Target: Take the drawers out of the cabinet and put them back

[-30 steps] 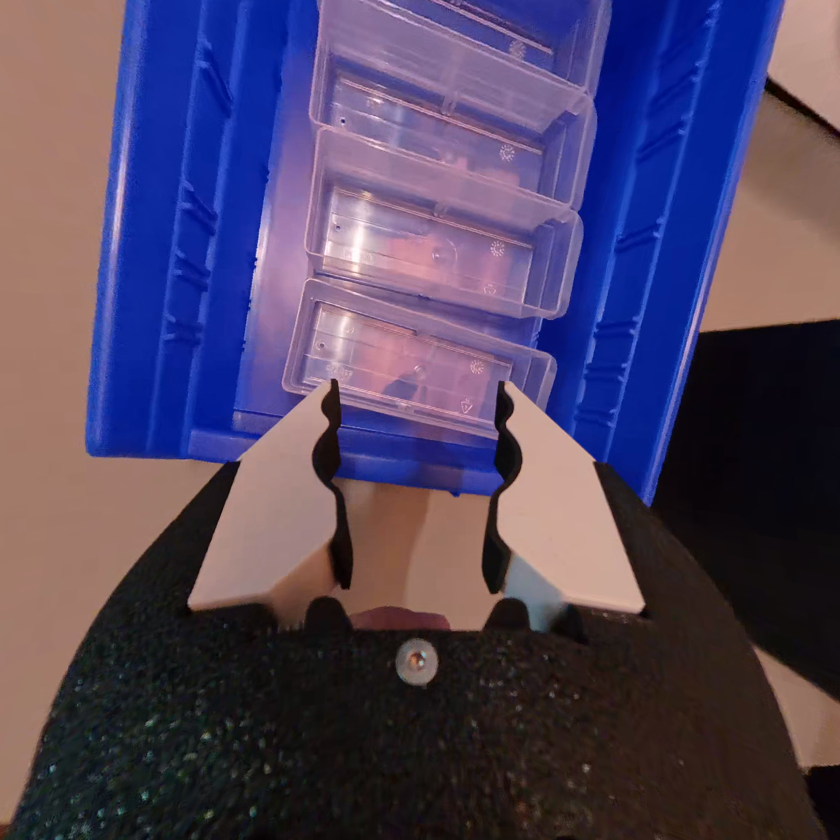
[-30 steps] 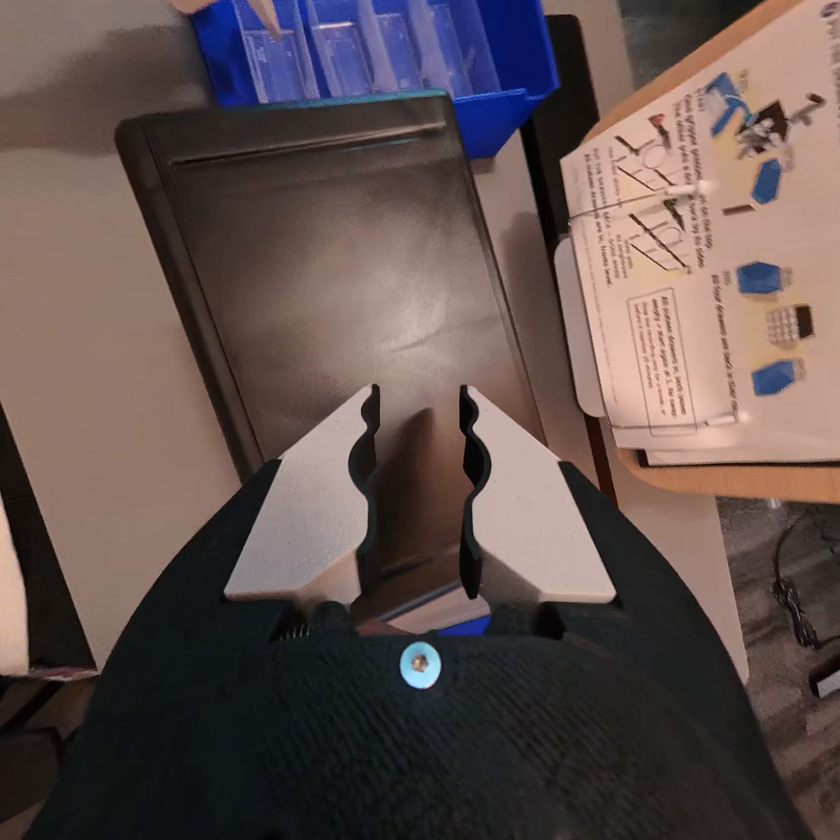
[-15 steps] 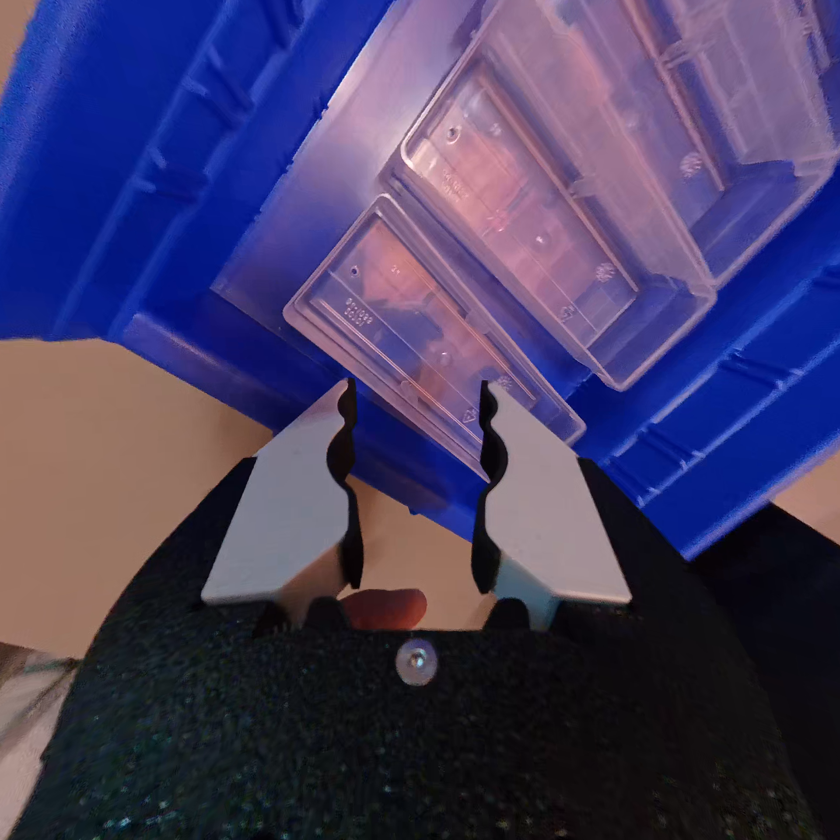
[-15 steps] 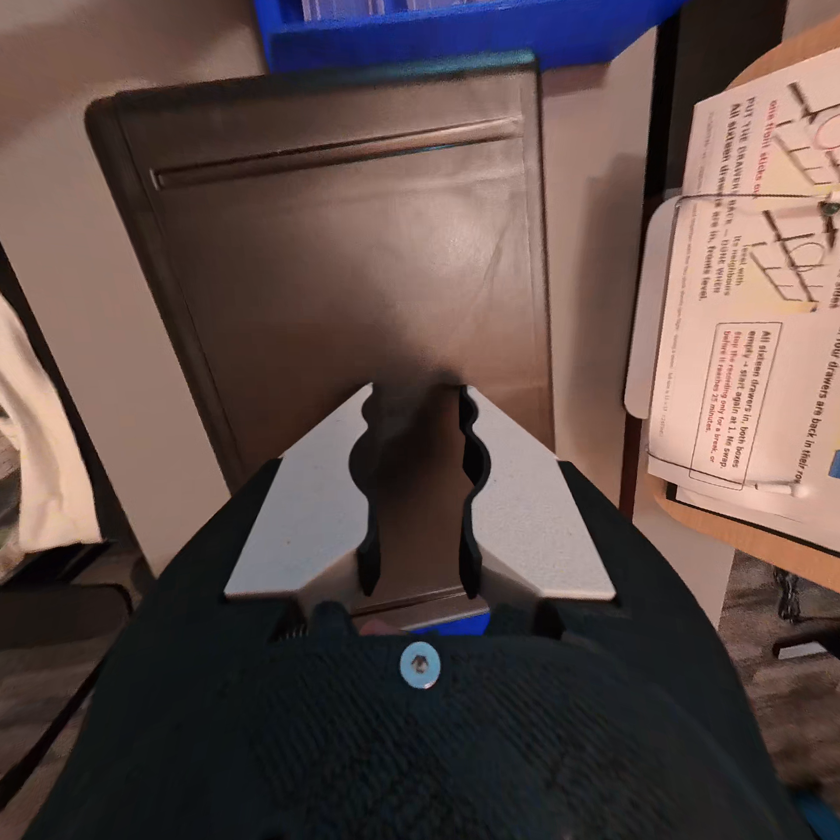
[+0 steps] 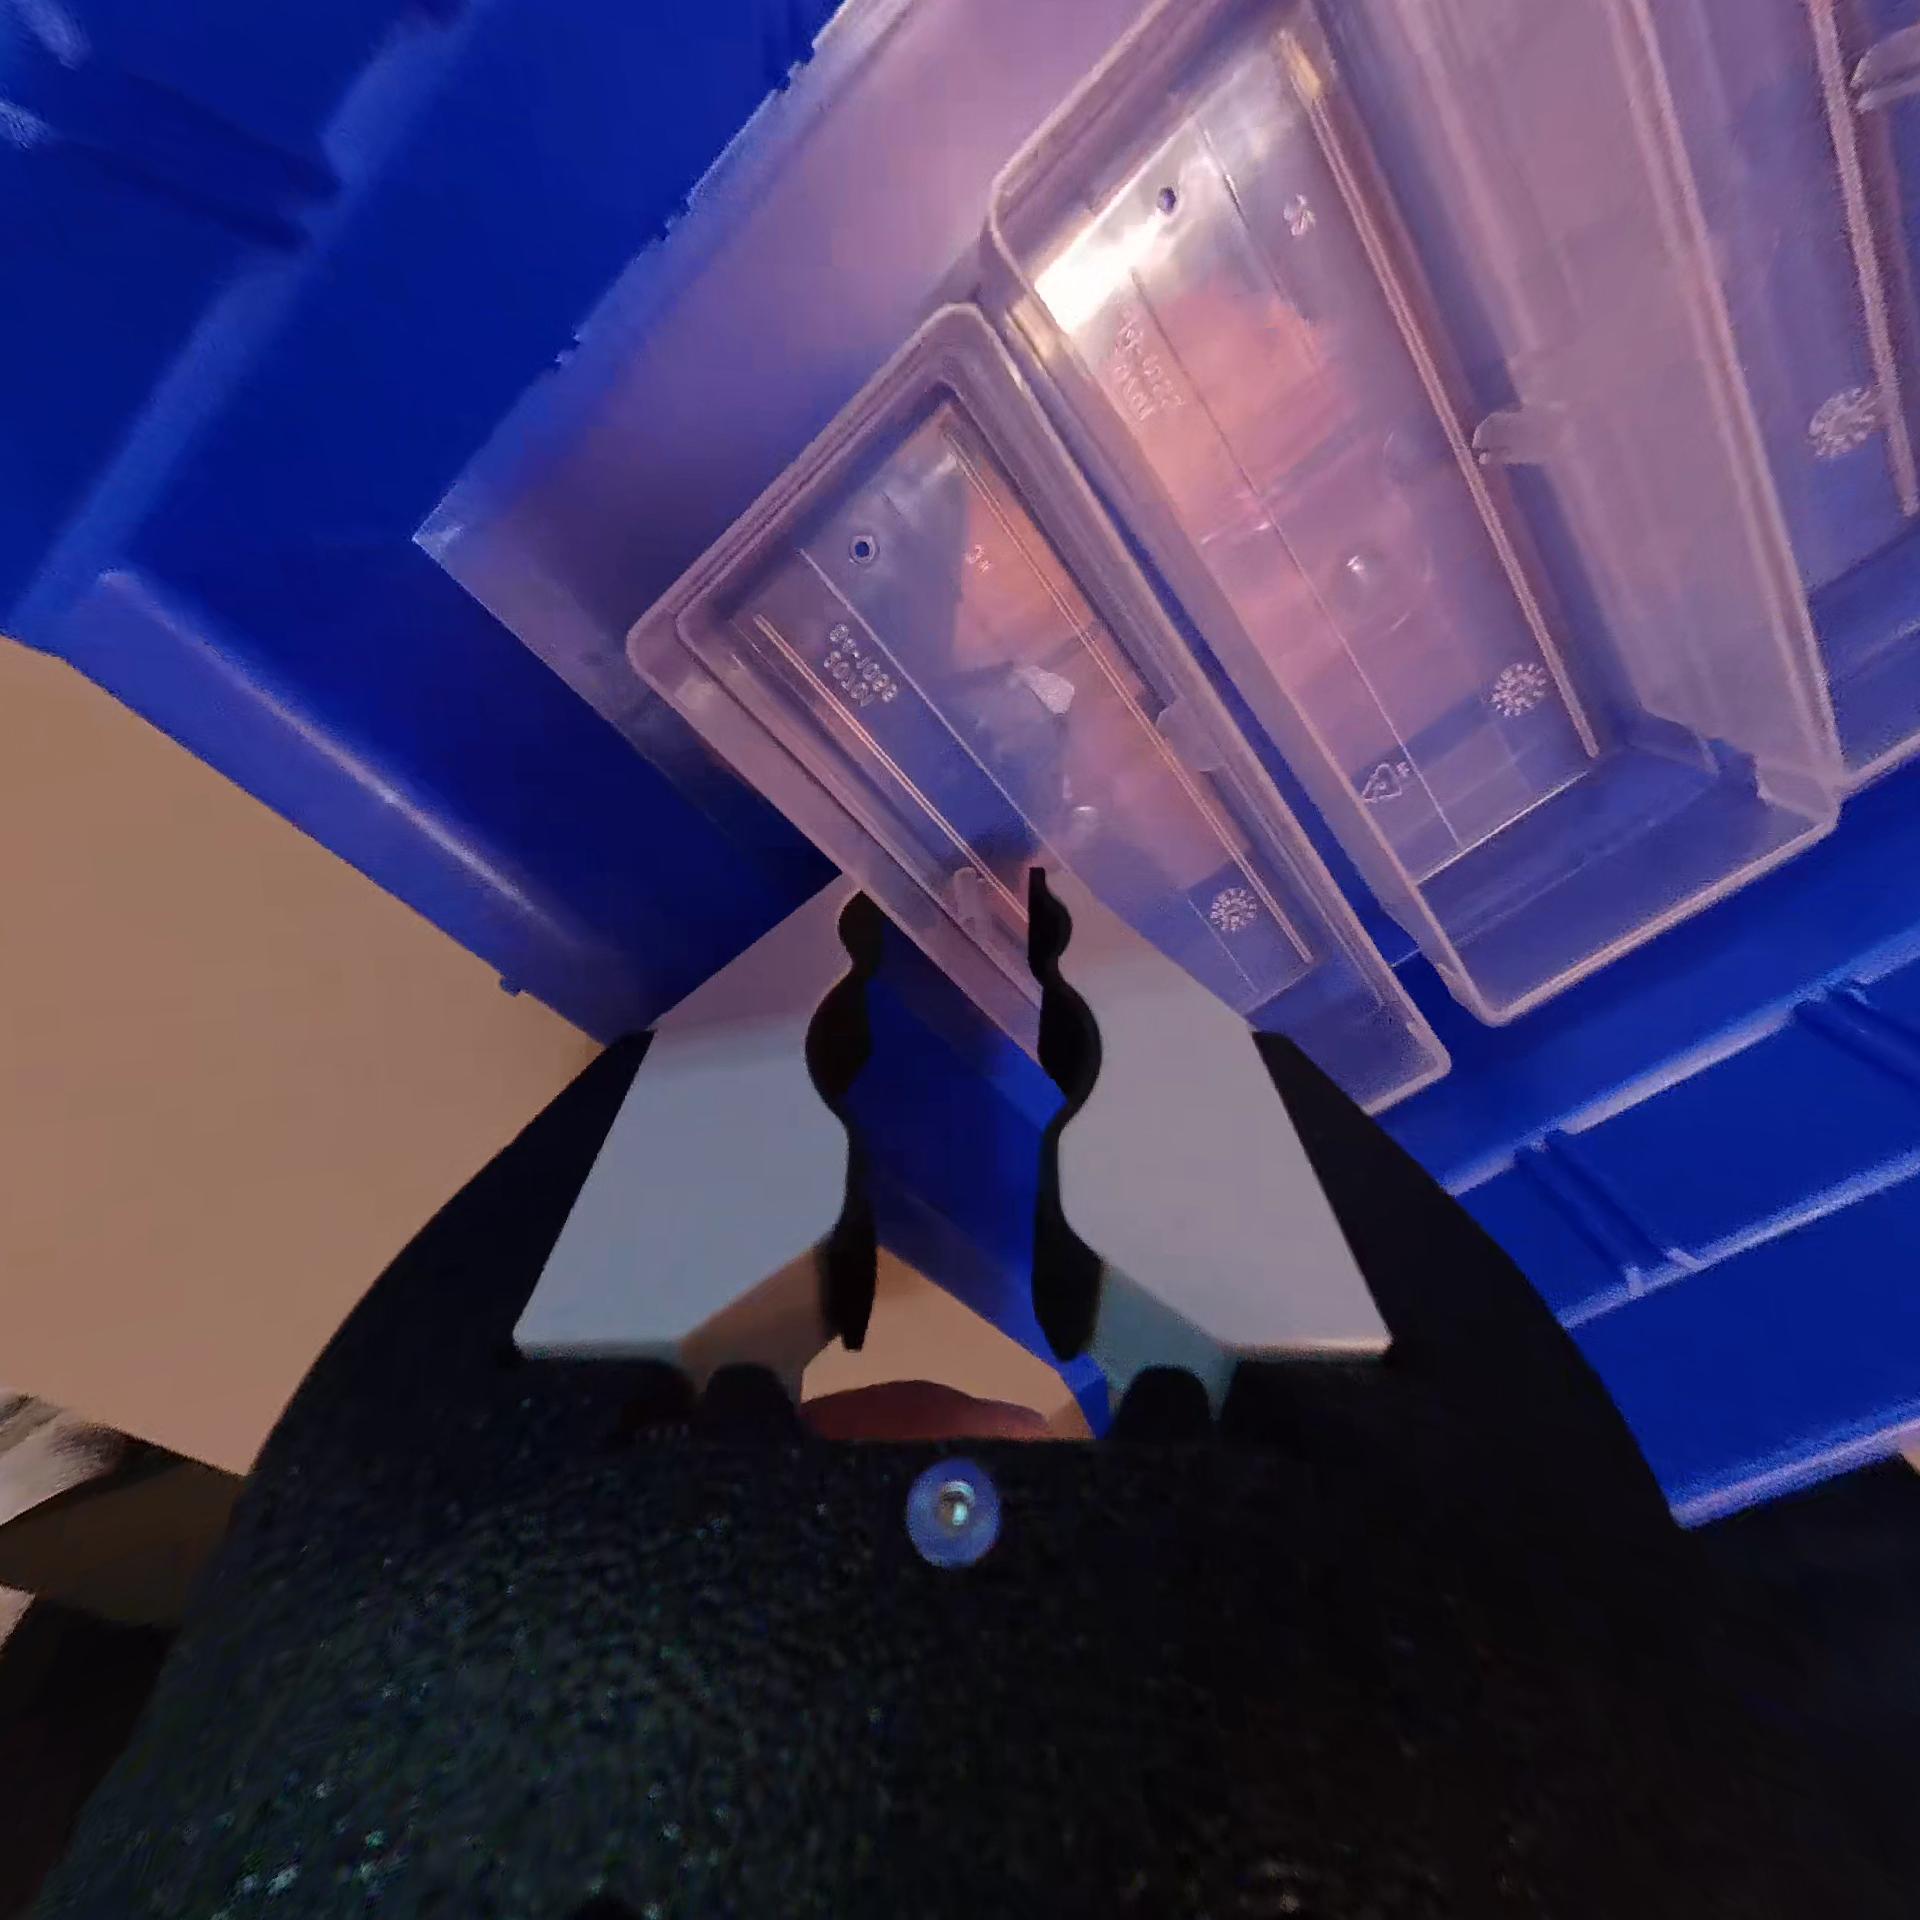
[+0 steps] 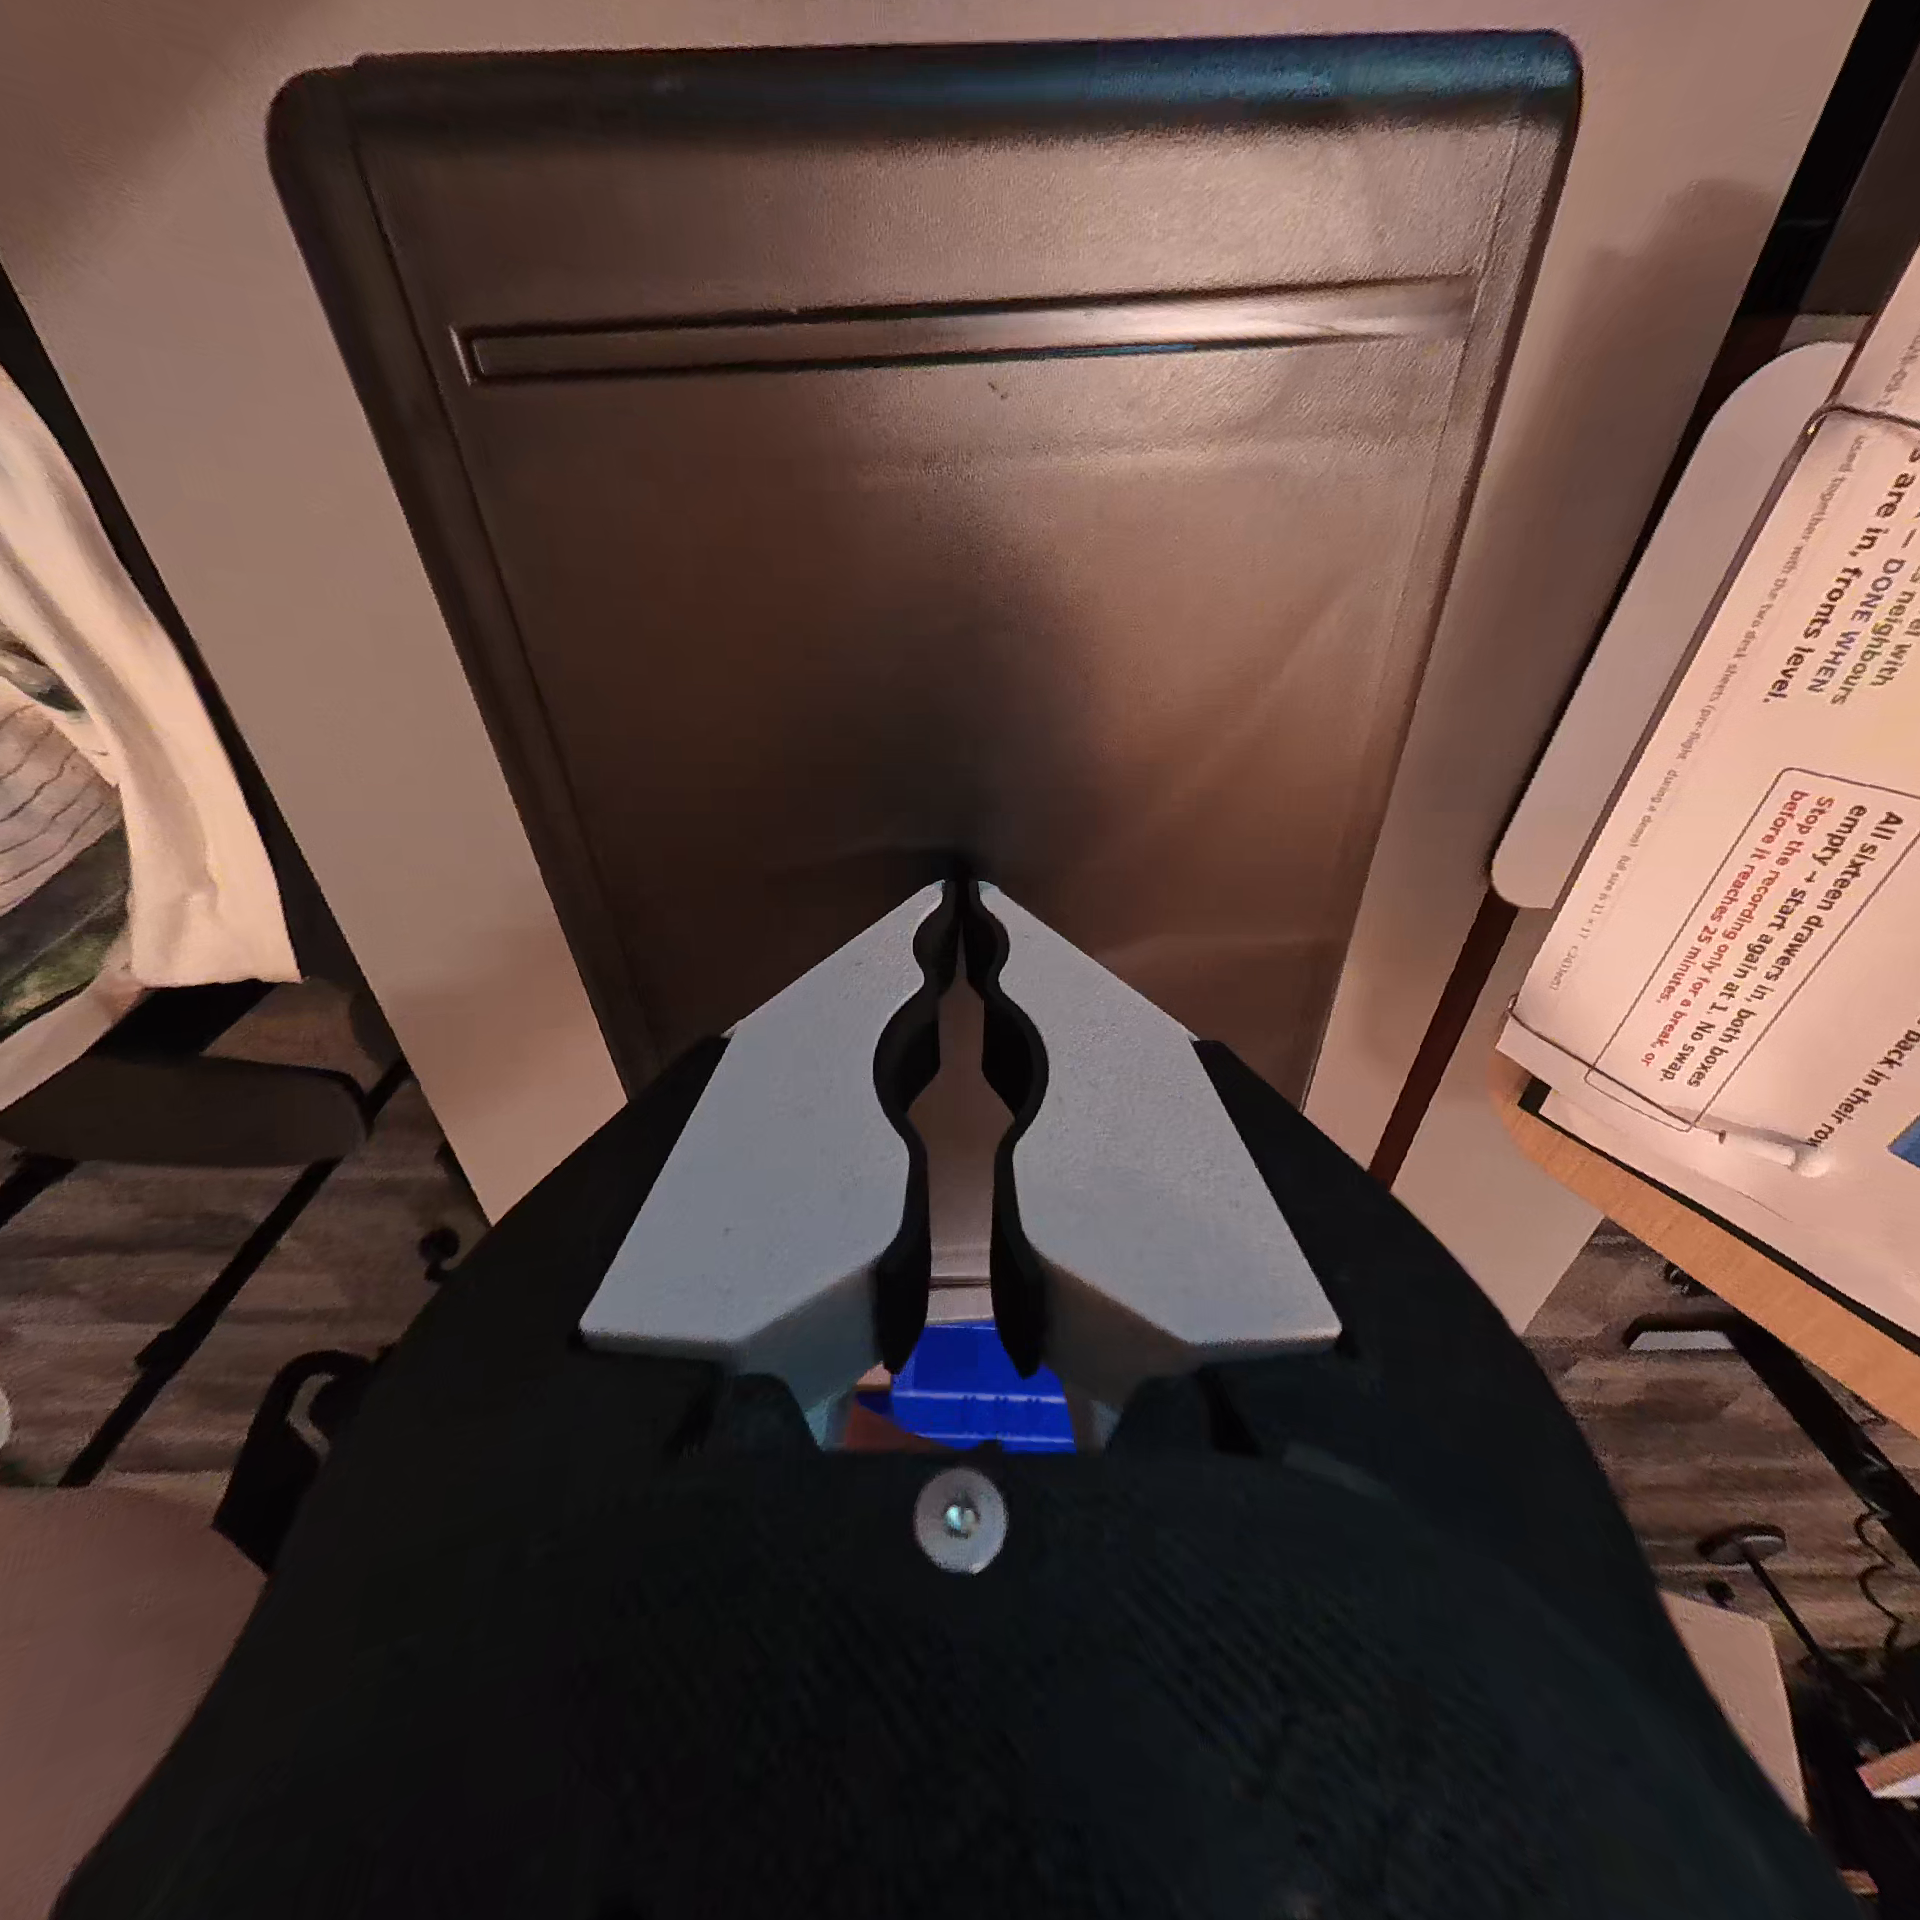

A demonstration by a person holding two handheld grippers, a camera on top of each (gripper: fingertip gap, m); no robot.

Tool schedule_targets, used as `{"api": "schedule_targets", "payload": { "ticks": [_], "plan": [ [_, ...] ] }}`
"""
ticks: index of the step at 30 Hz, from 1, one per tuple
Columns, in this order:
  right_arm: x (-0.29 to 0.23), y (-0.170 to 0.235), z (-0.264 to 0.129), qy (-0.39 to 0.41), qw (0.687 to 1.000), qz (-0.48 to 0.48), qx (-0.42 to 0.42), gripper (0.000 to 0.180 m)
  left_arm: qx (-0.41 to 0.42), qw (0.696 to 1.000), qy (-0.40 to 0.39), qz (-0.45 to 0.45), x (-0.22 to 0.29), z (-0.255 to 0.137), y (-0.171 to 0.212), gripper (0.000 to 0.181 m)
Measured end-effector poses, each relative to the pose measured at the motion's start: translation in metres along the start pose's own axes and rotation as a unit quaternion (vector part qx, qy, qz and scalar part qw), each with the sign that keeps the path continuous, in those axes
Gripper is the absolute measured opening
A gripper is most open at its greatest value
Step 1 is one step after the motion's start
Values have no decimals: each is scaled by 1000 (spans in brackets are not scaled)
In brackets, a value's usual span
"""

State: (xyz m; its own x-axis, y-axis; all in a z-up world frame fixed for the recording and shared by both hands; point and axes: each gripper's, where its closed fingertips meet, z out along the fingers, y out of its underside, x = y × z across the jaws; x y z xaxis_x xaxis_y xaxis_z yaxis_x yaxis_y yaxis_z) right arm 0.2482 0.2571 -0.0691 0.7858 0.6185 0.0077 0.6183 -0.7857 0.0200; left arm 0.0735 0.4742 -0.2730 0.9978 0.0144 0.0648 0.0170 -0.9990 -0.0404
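- At least 3 clear drawers sit upright in the blue bin (image 5: 312, 436) across the upper half of the left wrist view, so the removal part looks at least partly done; returning them is left.
- The left gripper (image 5: 951, 914) at frame centre has its jaws apart around the lower edge of the nearest drawer (image 5: 997, 727), not yet clamped.
- The right gripper (image 6: 958, 904) has its tips together on nothing, over the dark cabinet (image 6: 935, 571) that fills the frame centre.
- 1 instruction sheet (image 6: 1766, 831) lies at the right edge.
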Motion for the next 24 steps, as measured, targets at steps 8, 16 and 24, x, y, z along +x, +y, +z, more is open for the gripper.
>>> {"api": "schedule_targets", "payload": {
  "ticks": [8,16,24],
  "plan": [
    [0,0,0,-2,1000,-3,-16,0,10,998,44,-40,0,0,-6,8],
    [0,0,1,1,1000,-6,-26,0,-9,995,89,-33,-1,-15,-2,6],
    [0,-1,0,0,1000,5,10,0,18,982,150,117,7,-53,-2,4]
  ]
}}
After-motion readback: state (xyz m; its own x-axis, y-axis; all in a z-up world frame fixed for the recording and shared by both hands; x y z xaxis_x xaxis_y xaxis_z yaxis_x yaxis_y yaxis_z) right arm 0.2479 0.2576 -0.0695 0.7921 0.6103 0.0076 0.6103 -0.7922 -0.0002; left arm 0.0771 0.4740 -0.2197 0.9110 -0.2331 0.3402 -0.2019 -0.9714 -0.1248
